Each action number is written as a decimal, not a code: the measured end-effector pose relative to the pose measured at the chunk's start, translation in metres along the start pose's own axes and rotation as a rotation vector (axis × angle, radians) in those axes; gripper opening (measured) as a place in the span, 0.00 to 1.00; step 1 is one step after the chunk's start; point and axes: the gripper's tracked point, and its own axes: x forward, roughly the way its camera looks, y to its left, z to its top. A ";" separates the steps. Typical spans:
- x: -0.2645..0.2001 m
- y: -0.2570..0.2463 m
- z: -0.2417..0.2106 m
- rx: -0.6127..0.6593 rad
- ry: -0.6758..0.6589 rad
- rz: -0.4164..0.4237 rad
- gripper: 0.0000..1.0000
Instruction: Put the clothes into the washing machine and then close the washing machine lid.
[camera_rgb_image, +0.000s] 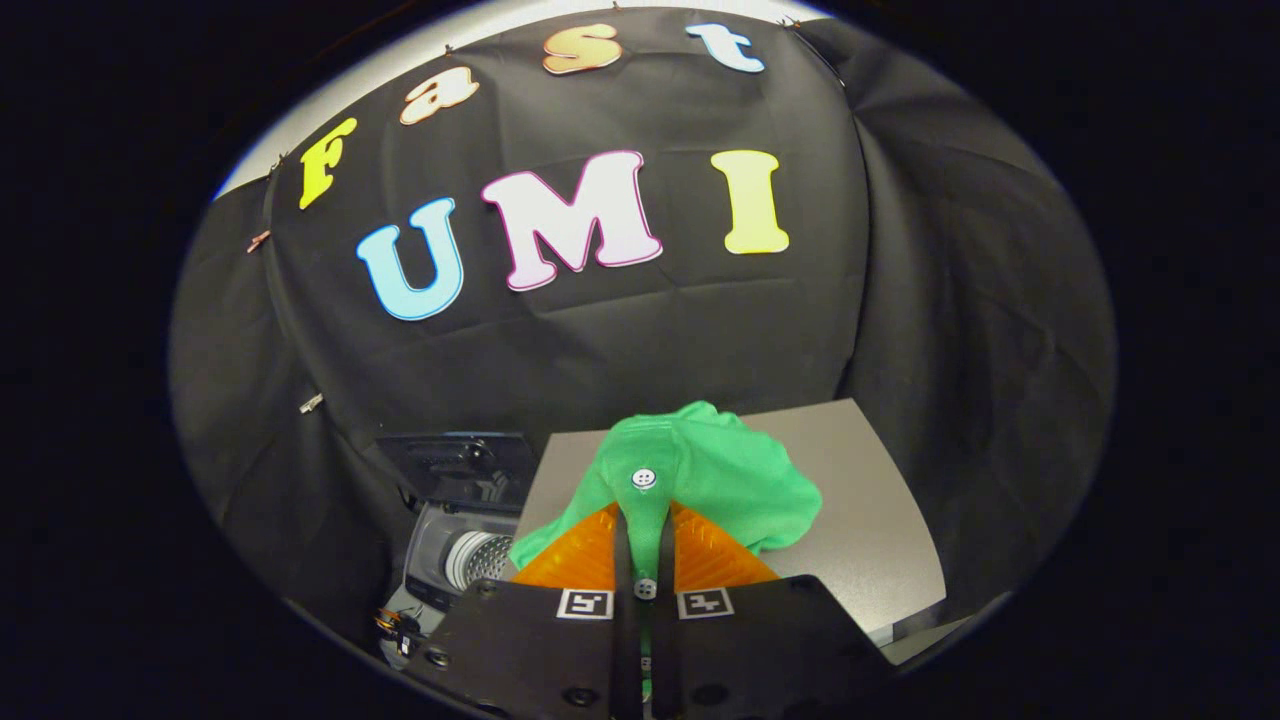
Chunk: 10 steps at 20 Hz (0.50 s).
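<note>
Green garment (700, 470) pinched in the gripper (645, 530), over a grey table (870, 500).

The fingers are clenched on a fold of the cloth, which bunches just ahead of them; two white buttons (643, 478) show on the fold. The washing machine (460, 540) stands beside the table, lid (460, 465) raised, perforated drum (478, 558) visible.
</note>
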 end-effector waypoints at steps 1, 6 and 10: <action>-0.004 0.008 0.004 0.005 -0.006 0.004 0.09; -0.015 0.054 0.016 0.007 -0.018 0.018 0.09; -0.019 0.103 0.018 -0.003 -0.015 0.047 0.09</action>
